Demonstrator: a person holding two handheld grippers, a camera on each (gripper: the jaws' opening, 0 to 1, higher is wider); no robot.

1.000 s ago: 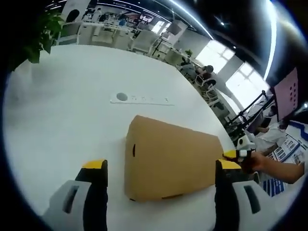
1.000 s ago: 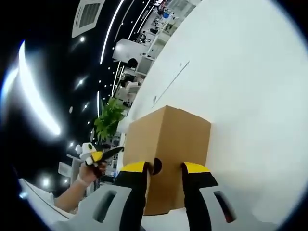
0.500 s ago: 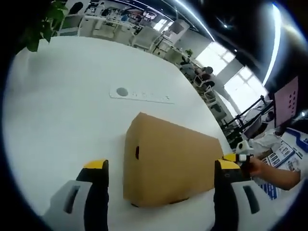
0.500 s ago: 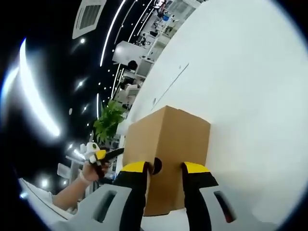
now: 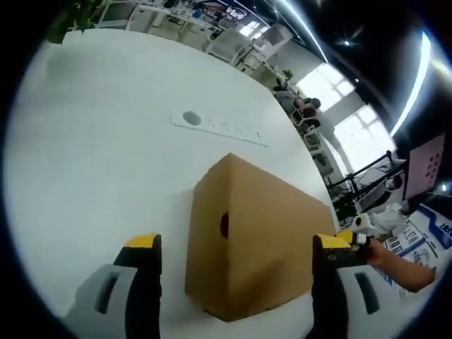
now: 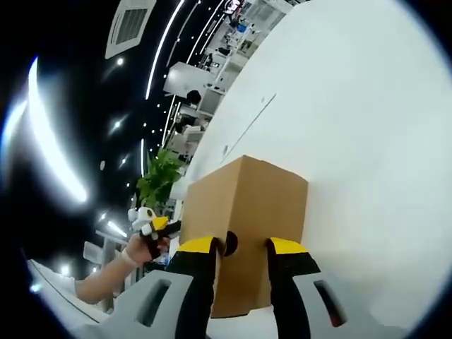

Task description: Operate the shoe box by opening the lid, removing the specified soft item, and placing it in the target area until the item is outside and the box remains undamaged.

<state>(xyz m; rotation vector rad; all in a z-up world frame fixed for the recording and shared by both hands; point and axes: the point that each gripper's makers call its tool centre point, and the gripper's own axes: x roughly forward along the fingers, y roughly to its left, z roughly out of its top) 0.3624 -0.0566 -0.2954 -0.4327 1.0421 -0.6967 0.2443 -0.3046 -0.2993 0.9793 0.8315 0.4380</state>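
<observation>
A shut brown cardboard shoe box [image 5: 261, 236] lies on the white table [image 5: 92, 155], a dark finger hole in its near end. My left gripper [image 5: 236, 247] stands wide open just short of that end, a yellow-tipped jaw on each side of it. At the box's far right end a hand holds my right gripper [image 5: 357, 236]. In the right gripper view the box [image 6: 247, 201] rises close ahead. There my right gripper [image 6: 241, 247] is narrowly open in front of the other finger hole, with nothing between its jaws. The left gripper [image 6: 152, 224] shows beyond, in a hand.
A flush socket strip [image 5: 215, 126] is set in the table beyond the box. Past the table's far edge are a green plant [image 6: 161, 180], office desks and seated people [image 5: 300, 109]. Bare white tabletop [image 6: 367, 127] spreads around the box.
The left gripper view has swung down and nearer, facing the box's end with the hole more squarely. In the right gripper view the hand with the left gripper has shifted slightly; the right gripper holds still.
</observation>
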